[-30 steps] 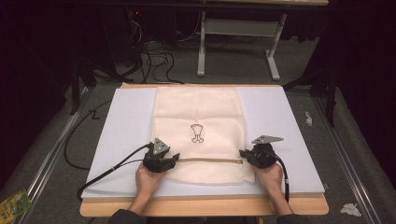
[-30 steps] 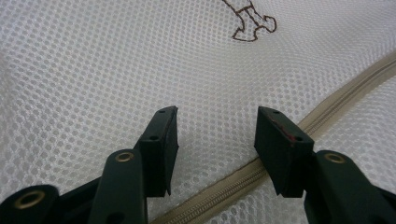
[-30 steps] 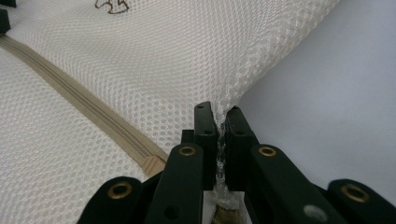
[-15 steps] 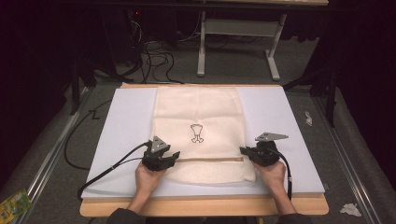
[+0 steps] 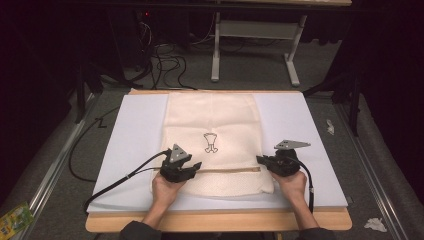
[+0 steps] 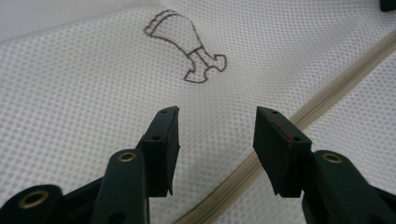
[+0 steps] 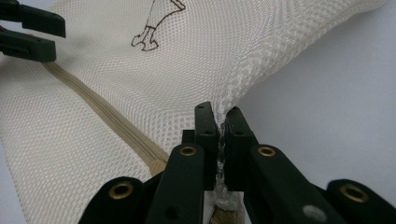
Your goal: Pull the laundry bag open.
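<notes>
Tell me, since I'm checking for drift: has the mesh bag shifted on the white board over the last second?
No. The mesh bag keeps its place: its top edge stays at the white board's far edge, sides unmoved.

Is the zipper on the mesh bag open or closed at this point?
Closed, as far as visible: the zipper runs as one flat tan band across the mesh bag with no gap. The slider is hidden.

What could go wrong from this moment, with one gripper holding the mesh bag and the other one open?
1. The right gripper pinches only the edge of the mesh bag; a pull might slip it free or stretch the mesh.
2. The left gripper stands open over the zipper, slightly to one side; closing now might catch mesh instead.
</notes>
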`<state>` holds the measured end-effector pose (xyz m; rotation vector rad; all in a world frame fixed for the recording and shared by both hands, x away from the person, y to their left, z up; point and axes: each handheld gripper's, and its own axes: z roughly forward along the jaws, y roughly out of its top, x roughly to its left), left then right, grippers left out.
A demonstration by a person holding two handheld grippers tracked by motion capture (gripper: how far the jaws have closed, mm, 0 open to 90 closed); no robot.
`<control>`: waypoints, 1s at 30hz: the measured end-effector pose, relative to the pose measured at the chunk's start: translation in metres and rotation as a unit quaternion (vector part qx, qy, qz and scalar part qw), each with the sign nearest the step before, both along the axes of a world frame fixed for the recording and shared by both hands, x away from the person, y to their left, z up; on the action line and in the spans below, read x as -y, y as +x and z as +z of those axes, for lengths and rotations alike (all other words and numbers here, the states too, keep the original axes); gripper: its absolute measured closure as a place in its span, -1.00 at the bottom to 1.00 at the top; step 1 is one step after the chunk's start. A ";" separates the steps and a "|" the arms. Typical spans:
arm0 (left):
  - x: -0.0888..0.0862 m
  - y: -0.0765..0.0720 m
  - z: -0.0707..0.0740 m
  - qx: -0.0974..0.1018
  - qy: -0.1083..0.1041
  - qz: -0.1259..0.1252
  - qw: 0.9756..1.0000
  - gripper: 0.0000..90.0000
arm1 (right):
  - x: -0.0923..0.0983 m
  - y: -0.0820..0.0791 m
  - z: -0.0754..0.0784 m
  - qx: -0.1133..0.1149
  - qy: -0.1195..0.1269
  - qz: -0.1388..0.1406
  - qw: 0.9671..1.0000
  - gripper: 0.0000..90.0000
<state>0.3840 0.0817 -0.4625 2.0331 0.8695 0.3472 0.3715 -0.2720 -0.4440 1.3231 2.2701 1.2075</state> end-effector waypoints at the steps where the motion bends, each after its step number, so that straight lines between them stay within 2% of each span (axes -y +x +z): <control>1: 0.003 0.000 0.000 -0.002 0.001 -0.003 1.000 0.14 | 0.000 0.000 0.001 0.002 0.000 0.000 1.000 0.95; 3: 0.010 0.001 -0.001 -0.005 0.008 -0.012 1.000 0.15 | 0.000 0.000 0.002 0.004 -0.001 0.003 1.000 0.96; 7: 0.019 0.001 0.001 -0.008 0.000 -0.023 1.000 0.16 | 0.000 0.001 0.002 0.005 0.001 0.007 1.000 0.96; 17: 0.040 0.000 0.007 -0.008 -0.001 -0.052 0.999 0.22 | -0.002 0.002 0.003 0.003 0.004 0.007 1.000 0.96; 22: 0.047 -0.001 0.007 -0.011 -0.008 -0.059 0.998 0.23 | -0.002 0.002 0.005 0.004 0.005 0.007 1.000 0.96; 30: 0.064 -0.005 0.011 -0.012 -0.005 -0.085 0.996 0.26 | -0.005 0.004 0.007 0.007 0.007 0.013 1.000 0.96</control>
